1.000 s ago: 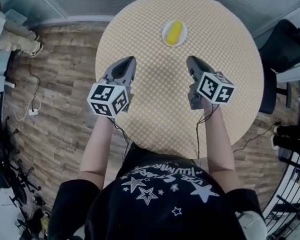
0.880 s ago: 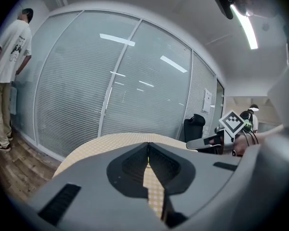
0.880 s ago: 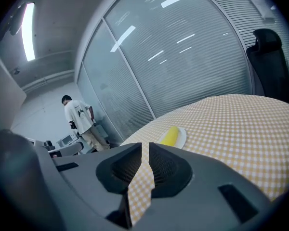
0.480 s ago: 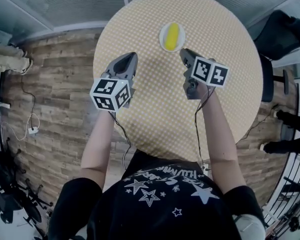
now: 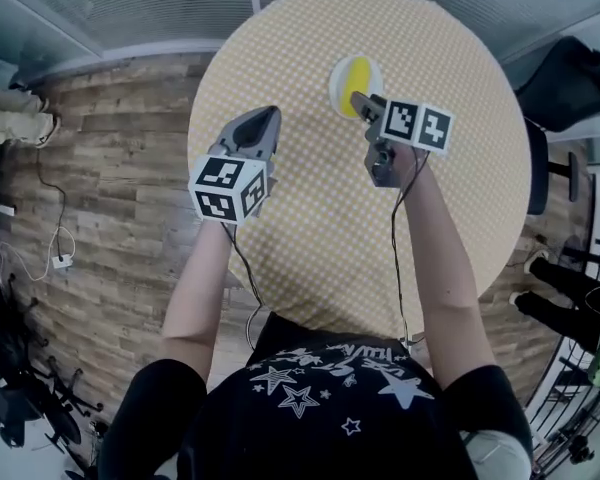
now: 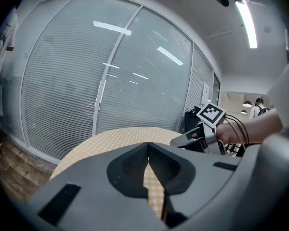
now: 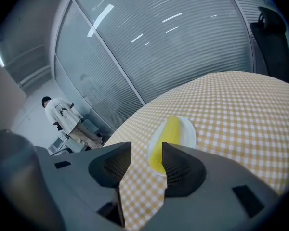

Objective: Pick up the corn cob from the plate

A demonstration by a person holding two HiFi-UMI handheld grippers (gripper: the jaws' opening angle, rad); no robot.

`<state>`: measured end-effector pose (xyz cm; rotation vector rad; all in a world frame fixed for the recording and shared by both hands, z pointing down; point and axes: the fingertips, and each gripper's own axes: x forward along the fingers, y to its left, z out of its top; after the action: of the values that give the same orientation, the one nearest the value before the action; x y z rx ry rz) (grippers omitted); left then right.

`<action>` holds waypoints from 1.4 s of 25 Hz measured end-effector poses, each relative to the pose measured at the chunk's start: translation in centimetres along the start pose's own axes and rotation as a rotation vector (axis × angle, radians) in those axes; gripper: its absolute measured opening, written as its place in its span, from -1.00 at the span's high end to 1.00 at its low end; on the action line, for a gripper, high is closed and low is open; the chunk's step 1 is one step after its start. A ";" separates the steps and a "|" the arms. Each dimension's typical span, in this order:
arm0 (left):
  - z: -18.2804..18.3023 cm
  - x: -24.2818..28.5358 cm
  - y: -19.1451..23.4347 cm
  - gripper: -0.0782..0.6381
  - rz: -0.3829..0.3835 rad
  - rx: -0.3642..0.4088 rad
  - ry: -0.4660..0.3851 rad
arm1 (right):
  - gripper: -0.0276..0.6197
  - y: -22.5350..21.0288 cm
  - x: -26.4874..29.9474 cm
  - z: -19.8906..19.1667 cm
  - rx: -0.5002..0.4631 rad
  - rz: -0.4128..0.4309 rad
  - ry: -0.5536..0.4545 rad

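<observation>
A yellow corn cob (image 5: 358,75) lies on a small white plate (image 5: 338,76) at the far side of the round table. My right gripper (image 5: 359,102) hangs at the plate's near edge, and its marker cube hides part of the plate. In the right gripper view the corn cob (image 7: 165,139) lies just beyond the right gripper (image 7: 145,149), partly behind one finger. The jaws have just been opening and stand open with nothing between them. My left gripper (image 5: 263,120) is over the table's left part, away from the plate. The left gripper (image 6: 148,146) is shut and empty.
The table (image 5: 450,168) wears a yellow checked cloth and stands on a wooden floor (image 5: 100,198). Glass walls with blinds run behind it. A black chair (image 5: 570,78) stands at the right. A person (image 7: 58,113) stands far off to the left.
Both grippers have moved away from me across the table. The right one has reached the plate's near edge, and its jaws have opened. The left stays shut.
</observation>
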<state>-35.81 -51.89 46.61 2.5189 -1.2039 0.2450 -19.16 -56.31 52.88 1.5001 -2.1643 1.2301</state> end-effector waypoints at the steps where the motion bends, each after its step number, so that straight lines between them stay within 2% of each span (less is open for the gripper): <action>1: -0.2 0.1 0.2 0.76 0.002 0.002 0.004 | 0.33 -0.1 0.5 0.0 -0.015 -0.007 0.007; 6: -0.7 1.0 1.0 0.76 0.009 0.004 0.015 | 0.09 -1.5 2.9 0.1 -0.048 -0.065 0.071; 15: -0.9 1.9 1.6 0.76 -0.004 -0.006 0.019 | 0.07 -4.5 7.2 1.2 -0.049 -0.180 0.170; 22: -2.5 2.5 2.1 0.76 -0.005 -0.026 0.047 | 0.07 -5.8 8.9 0.8 -0.054 -0.241 0.219; 28: -3.0 2.8 1.8 0.76 -0.008 -0.051 0.053 | 0.07 -6.3 9.8 0.4 -0.018 -0.297 0.292; 32: -3.4 3.0 1.5 0.76 -0.013 -0.060 0.059 | 0.07 -6.7 10.4 -0.1 -0.097 -0.366 0.375; 35: -3.7 3.0 1.6 0.76 -0.015 -0.056 0.065 | 0.07 -6.8 10.7 -0.2 -0.163 -0.378 0.405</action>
<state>-35.21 -53.57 51.29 2.4522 -1.1506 0.2830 -18.16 -64.01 62.84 1.3690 -1.5931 1.0831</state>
